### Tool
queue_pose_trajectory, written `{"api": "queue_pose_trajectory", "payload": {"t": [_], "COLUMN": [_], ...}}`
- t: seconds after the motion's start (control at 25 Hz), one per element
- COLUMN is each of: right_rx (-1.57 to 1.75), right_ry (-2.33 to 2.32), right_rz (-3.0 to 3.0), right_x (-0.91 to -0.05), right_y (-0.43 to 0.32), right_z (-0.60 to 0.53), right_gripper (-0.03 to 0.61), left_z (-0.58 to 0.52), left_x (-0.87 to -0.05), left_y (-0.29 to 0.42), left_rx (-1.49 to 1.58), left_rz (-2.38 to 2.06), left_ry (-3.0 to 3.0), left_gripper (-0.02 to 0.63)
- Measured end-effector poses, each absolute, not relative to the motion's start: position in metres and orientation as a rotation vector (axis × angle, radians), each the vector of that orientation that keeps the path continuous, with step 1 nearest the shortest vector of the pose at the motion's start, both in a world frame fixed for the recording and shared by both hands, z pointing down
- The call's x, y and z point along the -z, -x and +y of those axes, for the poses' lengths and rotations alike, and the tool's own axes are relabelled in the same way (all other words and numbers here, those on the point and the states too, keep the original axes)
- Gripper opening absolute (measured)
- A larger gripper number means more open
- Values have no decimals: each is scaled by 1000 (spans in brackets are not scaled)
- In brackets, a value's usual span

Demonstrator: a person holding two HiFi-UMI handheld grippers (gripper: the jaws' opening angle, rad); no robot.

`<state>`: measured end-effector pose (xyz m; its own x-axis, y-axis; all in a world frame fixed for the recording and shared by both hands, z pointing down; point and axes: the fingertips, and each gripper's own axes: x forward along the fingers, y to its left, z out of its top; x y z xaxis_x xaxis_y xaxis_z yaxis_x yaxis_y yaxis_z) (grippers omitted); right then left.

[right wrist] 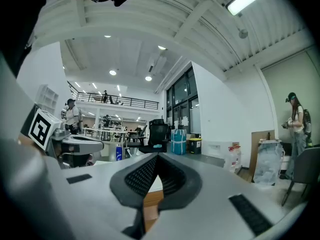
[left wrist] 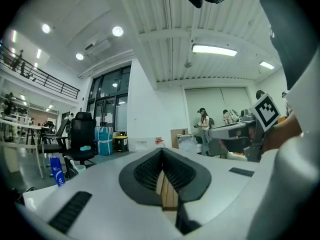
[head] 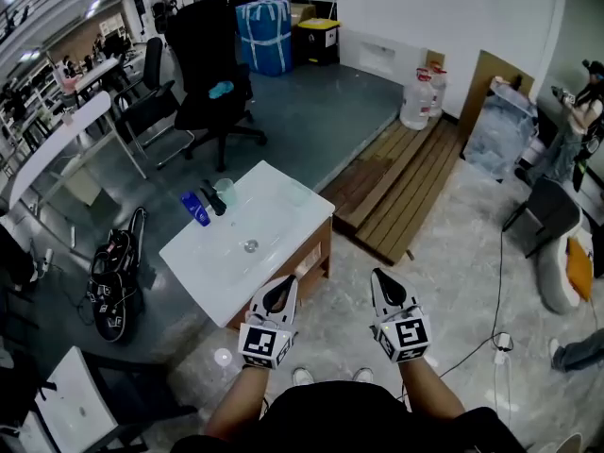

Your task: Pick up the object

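A white basin top [head: 274,217] on a wooden cabinet carries a blue bottle [head: 195,209], a black object [head: 213,199] and a clear cup [head: 225,190] near its far left corner. My left gripper [head: 280,292] hangs over the top's near corner, jaws together and empty. My right gripper [head: 382,284] hovers over the floor just right of the cabinet, also shut on nothing. In the left gripper view the shut jaws [left wrist: 161,152] point past the blue bottle [left wrist: 57,170] at far left. The right gripper view shows its closed jaws [right wrist: 156,156] with the bottle [right wrist: 119,153] far ahead.
A black office chair [head: 212,64] and a blue bag [head: 264,36] stand beyond the cabinet. Wooden planks [head: 406,177] and water jugs [head: 418,97] lie to the right. A black bag [head: 115,272] sits on the floor at left. A person [head: 580,111] stands at far right.
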<state>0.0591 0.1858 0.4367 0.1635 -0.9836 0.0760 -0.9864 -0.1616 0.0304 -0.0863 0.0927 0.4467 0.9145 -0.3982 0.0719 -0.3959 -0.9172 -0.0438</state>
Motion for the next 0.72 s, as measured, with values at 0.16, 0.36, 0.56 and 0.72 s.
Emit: {"api": "queue_pose_trajectory", "payload": {"t": [0.16, 0.36, 0.56, 0.72], "right_rx": [-68, -75, -119, -149], "right_ry": [-2385, -2389, -2375, -2371], "right_rz": [-1970, -1950, -1937, -1929], "right_x": [-437, -443, -454, -465], "right_y": [-49, -25, -6, 0], "right_z": [180, 175, 175, 176], "right_gripper": [16, 16, 15, 16], "left_z": [87, 82, 80, 83], "left_x": [-450, -459, -470, -482], "left_y": [100, 121, 136, 136], "left_rx": [124, 140, 165, 204], "left_rz": [624, 595, 576, 535], "left_ry": [3061, 3075, 3105, 3132], "left_gripper": [14, 14, 14, 14]}}
